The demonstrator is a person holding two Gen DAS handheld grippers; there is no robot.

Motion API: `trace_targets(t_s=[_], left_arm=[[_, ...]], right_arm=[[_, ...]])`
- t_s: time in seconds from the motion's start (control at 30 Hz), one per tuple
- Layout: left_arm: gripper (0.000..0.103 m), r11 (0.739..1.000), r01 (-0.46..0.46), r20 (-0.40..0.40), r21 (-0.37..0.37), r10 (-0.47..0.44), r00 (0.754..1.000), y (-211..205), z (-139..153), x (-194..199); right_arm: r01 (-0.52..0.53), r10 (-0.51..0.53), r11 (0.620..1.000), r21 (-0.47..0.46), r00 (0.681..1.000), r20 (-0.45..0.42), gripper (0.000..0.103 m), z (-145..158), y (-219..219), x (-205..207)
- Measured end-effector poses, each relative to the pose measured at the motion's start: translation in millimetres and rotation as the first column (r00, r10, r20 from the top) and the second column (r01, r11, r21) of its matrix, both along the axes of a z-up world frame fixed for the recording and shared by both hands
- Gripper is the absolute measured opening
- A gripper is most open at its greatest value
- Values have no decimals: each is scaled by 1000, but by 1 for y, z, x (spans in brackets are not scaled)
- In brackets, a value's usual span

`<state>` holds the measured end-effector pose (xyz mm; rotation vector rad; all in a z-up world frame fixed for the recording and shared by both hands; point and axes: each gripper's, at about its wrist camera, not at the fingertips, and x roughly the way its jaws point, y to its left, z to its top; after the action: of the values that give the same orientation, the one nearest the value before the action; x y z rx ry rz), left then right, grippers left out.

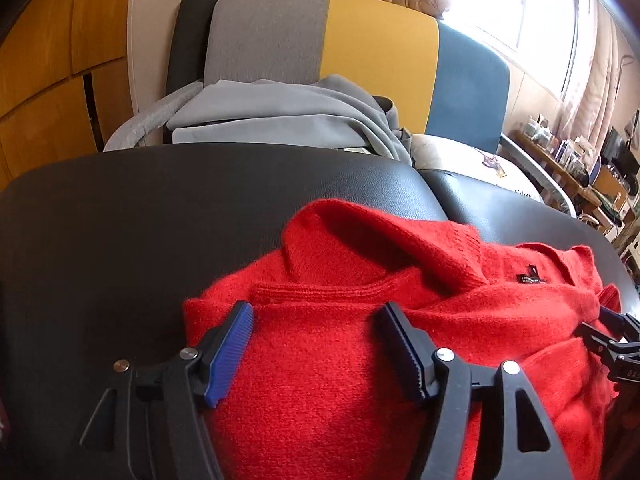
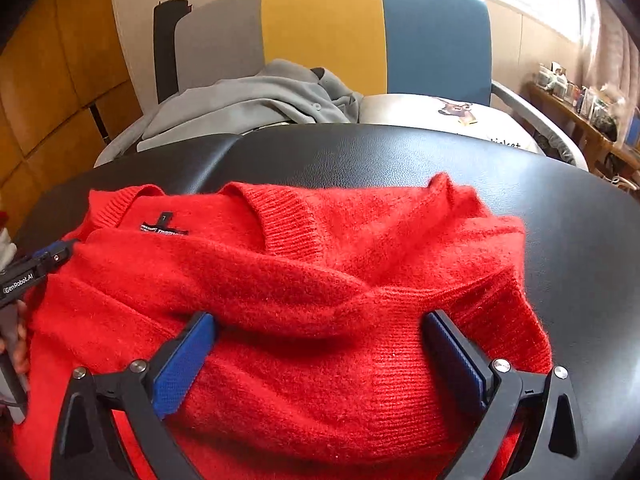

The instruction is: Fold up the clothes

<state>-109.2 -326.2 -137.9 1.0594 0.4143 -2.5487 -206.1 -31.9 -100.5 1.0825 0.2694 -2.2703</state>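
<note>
The red sweater (image 2: 304, 280) lies on the black desk (image 2: 560, 208), bunched up, with its collar and little label on the far side and a sleeve thrown across the middle. It is partly doubled over, but lumpy, so it could be on its way to a neat fold or just lying in a heap; the pictures do not settle that. To fold it well, each pinch should take only the layer that has to move, near an edge or corner, and both sides should lift evenly so the soft knit does not drag or twist. The cloth is fluffy and thick, so a shallow pinch may slip. The left hand-held gripper (image 1: 316, 328) sits low over the near left part of the sweater, its blue pads wide apart with red cloth between them but not squeezed. The right hand-held gripper (image 2: 320, 340) sits the same way over the near right part, also spread wide. Both point forward, toward the chair (image 2: 320, 32) with grey clothes (image 2: 248, 104) behind the desk.
</note>
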Motion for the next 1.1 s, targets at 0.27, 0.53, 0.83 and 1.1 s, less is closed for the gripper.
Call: trace_targets(t_s=[0.27, 0.53, 0.83, 1.1], left_arm=[[68, 992, 54, -3, 113, -54, 999, -16, 18, 7], [68, 960, 98, -81, 263, -79, 994, -4, 16, 148], [68, 920, 157, -127, 358, -119, 985, 54, 4, 264], [69, 886, 198, -134, 419, -155, 979, 93, -2, 306]], right_arm=[[-39, 40, 998, -42, 999, 29, 103, 10, 13, 0], [-31, 74, 962, -270, 986, 152, 103, 42, 131, 38], [141, 100, 866, -480, 891, 443, 103, -2, 247, 123], [118, 355, 736, -667, 772, 528, 103, -35, 227, 158]])
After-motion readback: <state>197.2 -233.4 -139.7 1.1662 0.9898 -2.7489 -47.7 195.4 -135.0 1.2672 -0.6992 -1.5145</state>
